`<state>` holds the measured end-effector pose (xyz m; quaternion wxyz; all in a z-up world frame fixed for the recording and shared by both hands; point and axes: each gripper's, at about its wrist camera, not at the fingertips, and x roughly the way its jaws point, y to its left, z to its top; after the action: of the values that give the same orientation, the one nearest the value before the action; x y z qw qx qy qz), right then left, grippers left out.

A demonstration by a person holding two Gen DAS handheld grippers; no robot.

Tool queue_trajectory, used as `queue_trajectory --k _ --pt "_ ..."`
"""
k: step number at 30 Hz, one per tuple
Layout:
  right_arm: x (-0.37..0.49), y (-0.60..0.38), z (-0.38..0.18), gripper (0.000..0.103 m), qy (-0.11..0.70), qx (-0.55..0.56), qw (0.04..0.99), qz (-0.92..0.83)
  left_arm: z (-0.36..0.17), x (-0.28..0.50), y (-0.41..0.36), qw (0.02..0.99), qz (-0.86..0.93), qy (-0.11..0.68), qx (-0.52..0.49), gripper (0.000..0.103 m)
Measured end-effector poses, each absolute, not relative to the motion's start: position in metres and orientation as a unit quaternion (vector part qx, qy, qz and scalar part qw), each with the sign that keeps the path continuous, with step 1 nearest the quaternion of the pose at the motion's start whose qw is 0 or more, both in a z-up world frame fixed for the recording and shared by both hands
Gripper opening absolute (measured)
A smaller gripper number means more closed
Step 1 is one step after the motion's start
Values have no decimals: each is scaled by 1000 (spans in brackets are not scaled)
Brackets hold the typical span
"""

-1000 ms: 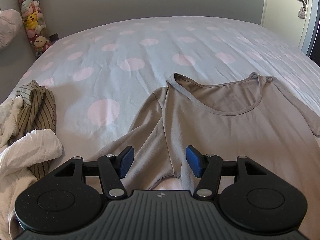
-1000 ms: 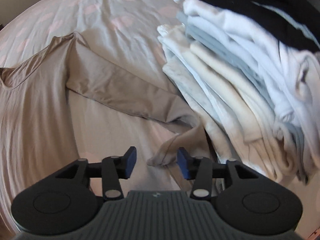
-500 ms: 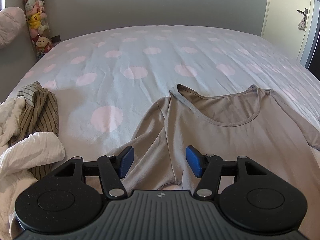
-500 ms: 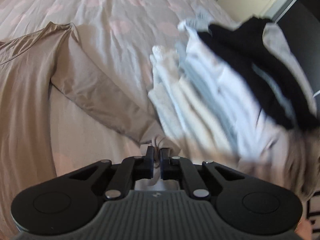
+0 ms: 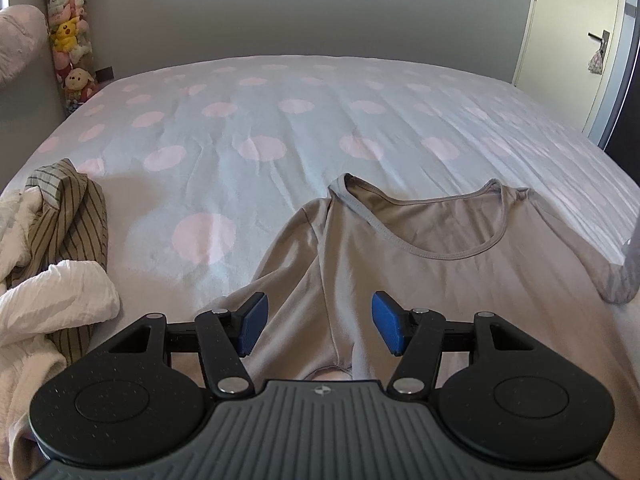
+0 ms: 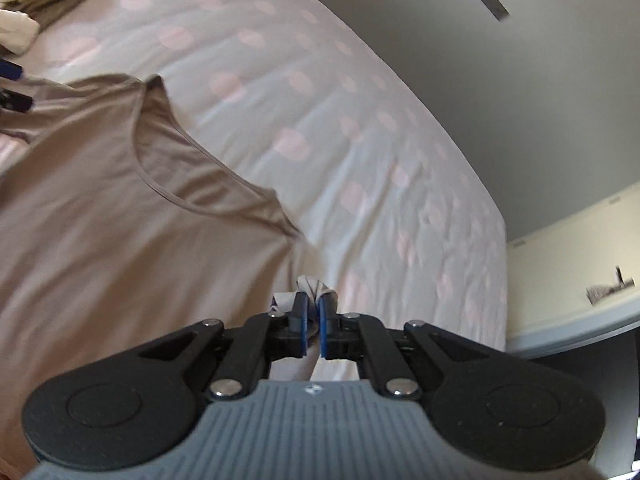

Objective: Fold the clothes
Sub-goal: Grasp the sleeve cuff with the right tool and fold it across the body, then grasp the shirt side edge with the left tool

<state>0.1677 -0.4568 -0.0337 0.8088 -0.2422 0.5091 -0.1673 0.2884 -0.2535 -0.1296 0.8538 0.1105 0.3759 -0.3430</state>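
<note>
A taupe long-sleeved top (image 5: 420, 276) lies flat on the polka-dot bed, neckline away from me. My left gripper (image 5: 319, 328) is open and empty, hovering over the top's left armpit and folded left sleeve. In the right wrist view the same top (image 6: 100, 208) fills the left side. My right gripper (image 6: 313, 322) is shut on the cuff of the right sleeve (image 6: 310, 286), which bunches out past the blue pads, lifted over the top's right shoulder. That lifted sleeve shows at the right edge of the left wrist view (image 5: 622, 280).
A pile of unfolded clothes, white crinkled fabric (image 5: 48, 300) and a striped olive garment (image 5: 72, 220), lies at the bed's left edge. Stuffed toys (image 5: 70, 36) hang at the far left wall. A door (image 5: 576, 48) stands at the right.
My right gripper shut on the sleeve cuff beside the folded stack, then lifted and swung it left over the top. My left gripper drew back slightly and stayed open.
</note>
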Motion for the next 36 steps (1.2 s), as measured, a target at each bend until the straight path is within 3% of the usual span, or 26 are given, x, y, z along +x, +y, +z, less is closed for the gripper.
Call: queue_trajectory --k 4,11,14,17,25,36 --pt "201 -415 -43 6 507 -229 827 -86 -128 289 -251 848 -358 378 92 56" --pt "234 -363 -107 7 539 -214 815 0 -135 291 -251 844 -362 387 83 56" --pt "237 -364 -117 8 545 -186 817 3 -136 291 -252 840 -370 389 79 56" --pt "232 -373 -113 17 538 -162 827 -11 -136 288 -256 832 -392 385 74 56" --pt "194 -414 -119 18 529 -92 842 -53 -138 253 -292 795 -474 353 137 56" --pt "118 -465 -159 20 390 22 902 -182 -163 189 -340 738 -554 273 271 61"
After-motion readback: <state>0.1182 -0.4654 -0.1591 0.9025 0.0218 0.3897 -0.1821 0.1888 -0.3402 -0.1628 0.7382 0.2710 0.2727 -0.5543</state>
